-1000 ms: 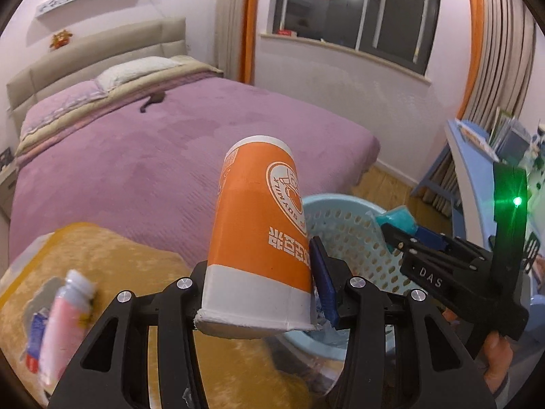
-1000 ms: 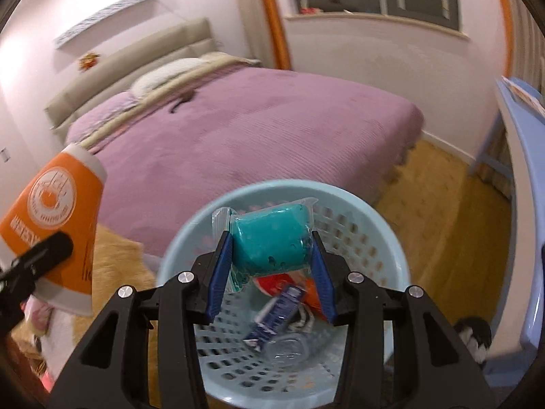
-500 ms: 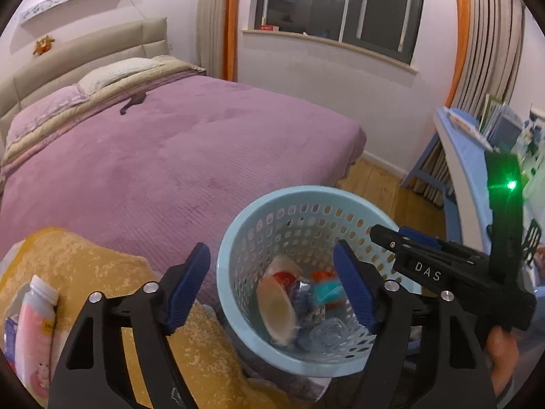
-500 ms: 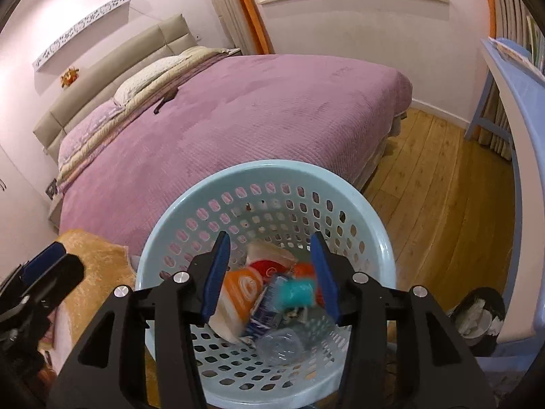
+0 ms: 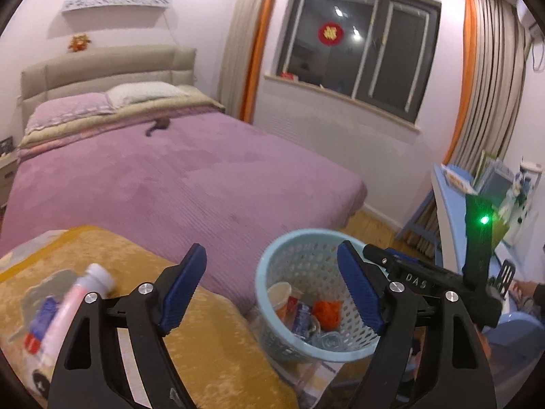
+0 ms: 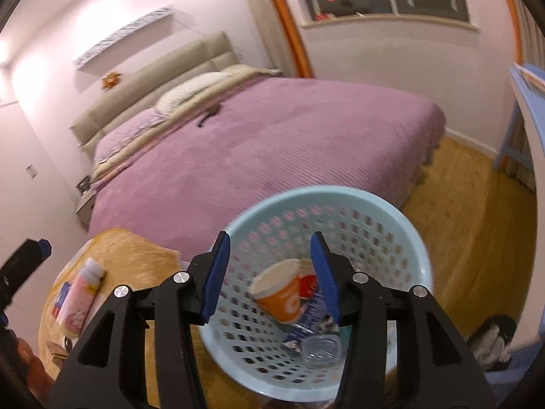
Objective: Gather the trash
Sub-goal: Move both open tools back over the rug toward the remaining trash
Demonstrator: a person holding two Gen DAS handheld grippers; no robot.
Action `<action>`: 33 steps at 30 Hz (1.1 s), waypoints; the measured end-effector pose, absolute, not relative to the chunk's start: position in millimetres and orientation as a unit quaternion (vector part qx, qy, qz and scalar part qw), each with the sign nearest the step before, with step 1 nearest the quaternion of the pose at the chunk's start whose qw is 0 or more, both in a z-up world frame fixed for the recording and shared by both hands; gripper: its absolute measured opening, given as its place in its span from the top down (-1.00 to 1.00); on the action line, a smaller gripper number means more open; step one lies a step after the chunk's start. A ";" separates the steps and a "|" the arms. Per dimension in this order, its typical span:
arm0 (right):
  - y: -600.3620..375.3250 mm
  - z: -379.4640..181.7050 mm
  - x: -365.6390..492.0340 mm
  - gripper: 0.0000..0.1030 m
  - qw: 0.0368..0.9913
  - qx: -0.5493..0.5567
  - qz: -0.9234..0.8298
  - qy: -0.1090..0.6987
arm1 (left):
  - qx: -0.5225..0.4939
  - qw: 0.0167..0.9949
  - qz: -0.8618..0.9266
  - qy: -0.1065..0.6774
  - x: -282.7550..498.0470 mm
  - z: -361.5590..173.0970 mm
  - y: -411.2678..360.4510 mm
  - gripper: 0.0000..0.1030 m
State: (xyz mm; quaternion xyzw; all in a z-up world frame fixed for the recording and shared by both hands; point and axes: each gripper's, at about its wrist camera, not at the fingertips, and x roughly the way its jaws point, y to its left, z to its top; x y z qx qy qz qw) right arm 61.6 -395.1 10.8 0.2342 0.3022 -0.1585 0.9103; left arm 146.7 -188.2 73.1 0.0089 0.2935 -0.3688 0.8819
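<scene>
The pale blue perforated basket [image 6: 391,218] stands on the floor at the near corner of the purple bed [image 5: 177,177]. Inside lie an orange paper cup [image 6: 281,291] on its side, a blue-and-white wrapper [image 6: 308,318], a clear plastic lid [image 6: 320,347] and a crumpled orange item [image 5: 327,310]; the lowest contents are partly hidden. The left gripper [image 5: 272,286] has just been opening: jaws wide apart, nothing between them. The right gripper [image 6: 269,272], above the basket, stands parted and empty. A pink bottle [image 5: 73,301] lies blurred on the yellow blanket [image 5: 211,351] at near left; its label cannot be read
</scene>
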 end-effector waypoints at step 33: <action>-288.1 -0.1 122.2 -0.09 0.931 0.171 -0.014 0.323 | -0.029 0.934 -0.091 0.344 152.7 66.1 99.6 -0.57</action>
